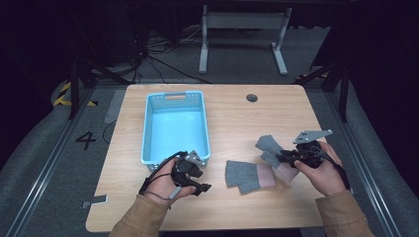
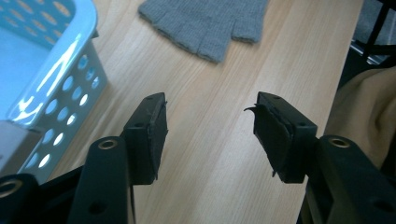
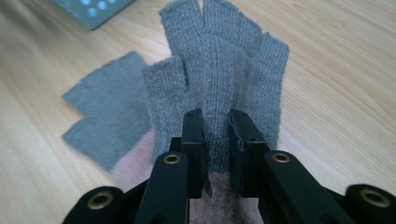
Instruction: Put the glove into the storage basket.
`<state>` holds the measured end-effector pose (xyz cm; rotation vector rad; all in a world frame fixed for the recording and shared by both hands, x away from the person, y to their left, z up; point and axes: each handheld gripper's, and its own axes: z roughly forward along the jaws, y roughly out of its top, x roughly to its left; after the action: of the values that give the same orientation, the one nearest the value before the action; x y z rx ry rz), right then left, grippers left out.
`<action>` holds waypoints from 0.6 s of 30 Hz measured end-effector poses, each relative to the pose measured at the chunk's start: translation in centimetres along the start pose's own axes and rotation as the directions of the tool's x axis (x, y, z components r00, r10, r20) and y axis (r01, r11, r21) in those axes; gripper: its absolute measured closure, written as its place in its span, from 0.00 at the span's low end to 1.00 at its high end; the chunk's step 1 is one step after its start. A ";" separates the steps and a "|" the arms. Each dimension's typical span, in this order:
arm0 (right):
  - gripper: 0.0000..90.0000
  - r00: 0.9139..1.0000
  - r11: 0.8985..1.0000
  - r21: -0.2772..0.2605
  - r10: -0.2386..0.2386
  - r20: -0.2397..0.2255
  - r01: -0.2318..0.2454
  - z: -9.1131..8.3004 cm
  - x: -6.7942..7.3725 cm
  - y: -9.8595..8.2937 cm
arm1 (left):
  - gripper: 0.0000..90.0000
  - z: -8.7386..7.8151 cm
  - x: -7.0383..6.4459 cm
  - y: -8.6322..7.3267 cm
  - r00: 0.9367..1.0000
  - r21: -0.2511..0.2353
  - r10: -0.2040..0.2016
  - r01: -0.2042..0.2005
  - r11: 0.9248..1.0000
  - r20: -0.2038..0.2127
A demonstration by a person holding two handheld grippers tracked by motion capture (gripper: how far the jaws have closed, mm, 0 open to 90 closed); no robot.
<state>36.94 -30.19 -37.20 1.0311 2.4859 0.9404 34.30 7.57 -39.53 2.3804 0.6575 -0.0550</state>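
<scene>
Jaws: your right gripper [image 3: 215, 122] clamps one grey glove [image 3: 224, 60]; your left gripper [image 2: 210, 135] stands apart, empty.
Two gloves total; the second glove [image 1: 248, 176] lies flat on the table [image 1: 237, 113], near one blue basket [image 1: 174, 126].

We wear tan sleeves [image 1: 141, 217] at the bottom of the frame. Our left tool [image 2: 210, 135] is matte black, with two blocky jaws on flat arms set with brass-ringed screw holes, and a black cable loops from it. Our right tool [image 3: 217, 140] is built alike and carries a grey three-cornered plate [image 1: 311, 135] on top.
</scene>
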 end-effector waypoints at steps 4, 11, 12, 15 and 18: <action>0.87 0.998 0.999 0.000 -0.051 -0.038 0.051 0.2 1.1 0.5 | 0.55 0.0 0.1 0.0 1.000 -0.014 0.003 -0.003 1.000 0.012; 0.86 0.989 0.996 0.001 -0.088 -0.115 0.088 0.8 2.4 0.8 | 0.59 0.1 0.0 0.6 0.997 -0.073 0.054 -0.050 0.996 0.057; 0.86 0.988 0.995 0.002 -0.097 -0.121 0.098 0.9 2.6 0.8 | 0.59 0.2 0.0 0.7 0.996 -0.067 0.060 -0.056 0.996 0.059; 0.86 0.982 0.991 0.008 -0.128 -0.140 0.130 1.2 3.1 0.9 | 0.59 0.3 -0.1 0.9 0.997 -0.058 0.061 -0.059 0.997 0.041; 0.86 0.976 0.988 0.013 -0.149 -0.161 0.153 1.7 3.7 0.8 | 0.57 0.4 -0.1 1.1 0.999 -0.051 0.034 -0.033 0.998 0.023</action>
<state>35.61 -26.36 -37.98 0.7880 2.6694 0.9812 34.75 6.55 -39.16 2.3378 0.6006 -0.0515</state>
